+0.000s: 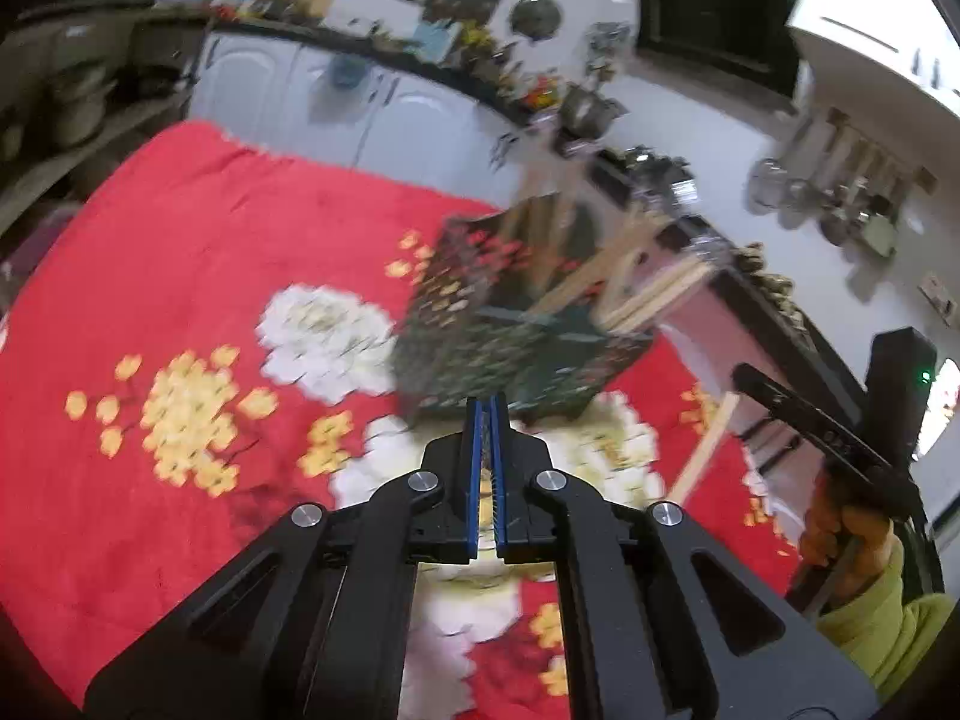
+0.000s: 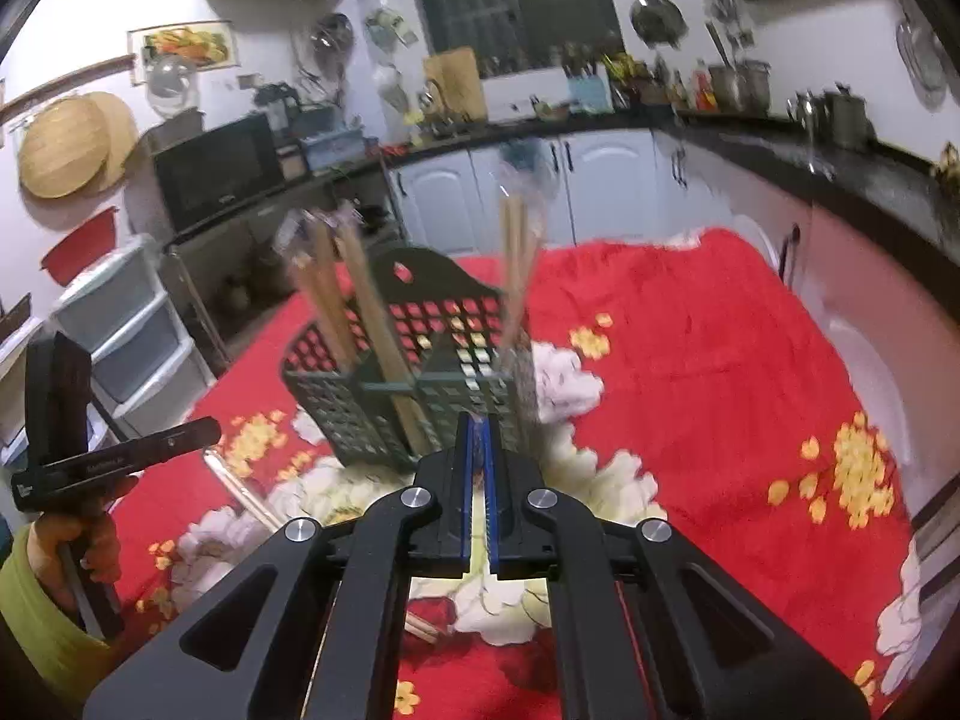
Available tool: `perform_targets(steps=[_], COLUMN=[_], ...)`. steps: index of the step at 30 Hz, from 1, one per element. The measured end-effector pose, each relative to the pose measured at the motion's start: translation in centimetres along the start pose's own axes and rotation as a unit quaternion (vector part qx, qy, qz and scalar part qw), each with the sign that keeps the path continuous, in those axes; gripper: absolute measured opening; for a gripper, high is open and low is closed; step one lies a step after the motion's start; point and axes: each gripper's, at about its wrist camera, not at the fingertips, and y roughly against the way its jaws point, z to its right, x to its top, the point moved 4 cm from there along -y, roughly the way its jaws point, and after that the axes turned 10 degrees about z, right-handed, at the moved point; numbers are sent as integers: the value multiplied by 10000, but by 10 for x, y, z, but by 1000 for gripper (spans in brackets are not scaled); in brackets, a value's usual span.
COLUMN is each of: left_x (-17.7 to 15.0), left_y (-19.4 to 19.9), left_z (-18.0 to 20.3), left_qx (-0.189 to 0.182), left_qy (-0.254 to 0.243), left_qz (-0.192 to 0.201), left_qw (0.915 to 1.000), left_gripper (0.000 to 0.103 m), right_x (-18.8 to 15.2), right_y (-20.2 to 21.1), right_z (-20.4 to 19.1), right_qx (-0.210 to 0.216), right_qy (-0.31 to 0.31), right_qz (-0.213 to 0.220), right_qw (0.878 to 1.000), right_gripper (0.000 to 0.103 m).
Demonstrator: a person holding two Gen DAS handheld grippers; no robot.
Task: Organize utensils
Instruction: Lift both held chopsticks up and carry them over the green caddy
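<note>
One green basket [image 2: 396, 396] is standing mid-tabletop [image 2: 720, 360], open red cloth lying toward every edge. Both grippers' jaws, left gripper [image 1: 487, 414] and right gripper [image 2: 475, 429], are sitting together, empty.

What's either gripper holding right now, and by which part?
Nothing. The left gripper and right gripper are both shut with nothing between the blue pads. The wooden chopsticks stand in the dark green perforated plastic basket.

We see a dark green lattice caddy [image 2: 384, 402] standing upright at frame centre, wooden chopsticks [image 2: 342, 300] leaning inside it. More chopsticks [image 2: 240, 489] lie flat at its lower left.
</note>
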Motion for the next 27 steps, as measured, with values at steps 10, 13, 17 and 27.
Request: perform_targets(steps=[10, 13, 17, 27], left_x=[19, 20, 25, 53], left_y=[0, -2, -3, -1], left_z=[73, 85, 106, 151], left_qx=[-713, -866, -1066, -1445], left_qy=[-697, -725, -880, -1291], left_qz=[108, 35, 89, 284], left_qw=[9950, 9936, 9904, 9806], left_gripper=[1, 1, 1, 1], right_x=[30, 34, 42, 61], right_y=[38, 45, 53, 68], right_z=[-10, -7, -2, 0], right_qx=[68, 28, -11, -12], right_qy=[234, 214, 194, 235], right_qz=[517, 586, 724, 1019], right_qw=[9984, 9980, 9972, 9945], right_gripper=[3, 3, 3, 3])
